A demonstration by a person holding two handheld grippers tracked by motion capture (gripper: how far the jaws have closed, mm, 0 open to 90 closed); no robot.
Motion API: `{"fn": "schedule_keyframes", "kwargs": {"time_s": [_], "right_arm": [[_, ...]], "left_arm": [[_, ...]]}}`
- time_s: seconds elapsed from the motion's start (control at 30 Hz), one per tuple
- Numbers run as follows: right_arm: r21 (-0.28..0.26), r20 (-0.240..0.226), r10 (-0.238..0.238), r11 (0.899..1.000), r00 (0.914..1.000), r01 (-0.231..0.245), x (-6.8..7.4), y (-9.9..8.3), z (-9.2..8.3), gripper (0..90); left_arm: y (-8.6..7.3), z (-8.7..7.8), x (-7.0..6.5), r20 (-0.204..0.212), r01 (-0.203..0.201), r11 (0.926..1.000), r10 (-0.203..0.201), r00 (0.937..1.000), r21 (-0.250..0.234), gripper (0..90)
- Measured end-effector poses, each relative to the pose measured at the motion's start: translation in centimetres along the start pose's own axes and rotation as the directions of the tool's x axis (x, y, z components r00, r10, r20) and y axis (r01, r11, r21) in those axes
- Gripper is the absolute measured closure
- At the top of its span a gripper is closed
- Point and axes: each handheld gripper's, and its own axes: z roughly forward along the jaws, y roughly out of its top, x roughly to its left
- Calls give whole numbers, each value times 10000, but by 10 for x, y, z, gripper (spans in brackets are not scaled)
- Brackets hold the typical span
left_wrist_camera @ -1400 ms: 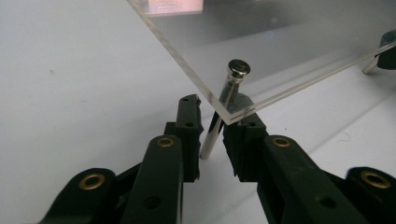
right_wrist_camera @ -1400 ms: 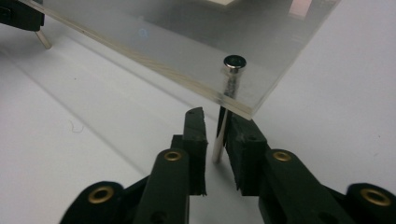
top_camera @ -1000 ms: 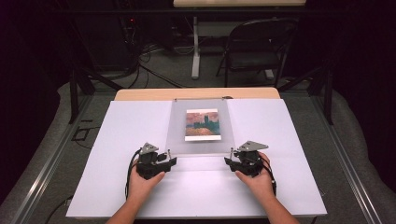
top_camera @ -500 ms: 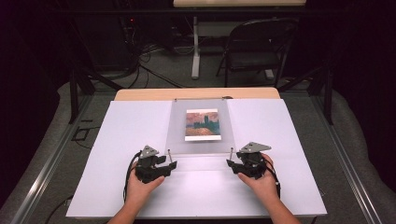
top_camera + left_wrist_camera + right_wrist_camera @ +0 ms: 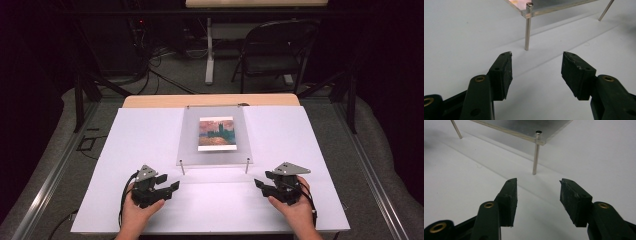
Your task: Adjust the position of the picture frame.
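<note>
High view: two hands come in from the bottom edge over the white table [image 5: 125, 150], each holding a gripper aimed inward and forward. The left gripper [image 5: 172, 186] sits near the front left, its jaws apart with nothing between them; they have just been opening. The right gripper [image 5: 257, 184] sits near the front right, jaws likewise apart and empty after widening a little. Between and beyond them stands the clear acrylic frame [image 5: 192, 150], raised off the table on thin metal posts, well clear of both pairs of jaws. In the left gripper view the black jaws rise from the bottom with bare table between them, and the frame's near-left post [image 5: 527, 27] stands just ahead of the left jaw tip, not touching it. In the right gripper view the near-right post [image 5: 536, 153] stands ahead of the gap between the jaws, also apart from them. Farther back, the picture [image 5: 216, 133] lies in the frame's middle, showing orange and teal tones. Behind the table, a folding chair [image 5: 275, 50] stands on the dark floor.
</note>
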Motion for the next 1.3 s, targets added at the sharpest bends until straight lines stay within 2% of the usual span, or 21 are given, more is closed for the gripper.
{"fn": "schedule_keyframes", "kwargs": {"time_s": [0.1, 0.2, 0.27, 0.33, 0.47, 0.53, 0.67, 0.77, 0.9, 1.13, 1.3], "right_arm": [[-175, 77, 219, 9996, 9997, -218, -4, -3, -7, 469], [-306, 153, 371, 9989, 9992, -366, -7, -1, -9, 453], [-369, 308, 277, 9990, 9991, -266, -7, 0, -7, 440], [-161, 293, 200, 9997, 9994, -195, -8, 0, -6, 434], [255, 149, 337, 9991, 9993, -341, -7, 1, 0, 421], [373, -42, 425, 9984, 9991, -423, -7, 2, 1, 432], [574, -279, 484, 9973, 9984, -467, -10, 8, 4, 433], [690, -398, 495, 9965, 9980, -467, -13, 16, 5, 453], [664, -260, 94, 9978, 9996, -77, -16, 32, 8, 450], [263, 12, -30, 9996, 10000, 30, -25, 58, 25, 389], [385, -12, 15, 9993, 10000, -14, -32, 72, 41, 381]], "left_arm": [[0, -7, 2, -224, -51, 9996, 45, 9997, -279, 418], [1, -9, 6, -222, -13, 9992, 4, 9998, -407, 410], [1, -9, 9, -183, 71, 9987, -80, 9998, -495, 407], [0, -9, 11, -354, 100, 9990, -116, 9993, -427, 408], [3, -10, 13, -263, 534, 9978, -545, 9982, -398, 400], [7, -11, 15, -237, 589, 9975, -598, 9979, -386, 400], [17, -11, 19, -212, 670, 9973, -677, 9975, -315, 433], [26, -9, 25, -316, 513, 9985, -519, 9982, -215, 470], [39, -7, 31, -478, 357, 9989, -372, 9982, -318, 502], [64, 0, 36, -758, 149, 9993, -175, 9970, -356, 507], [80, 10, 42, -704, 207, 9994, -226, 9973, -276, 472]]}}
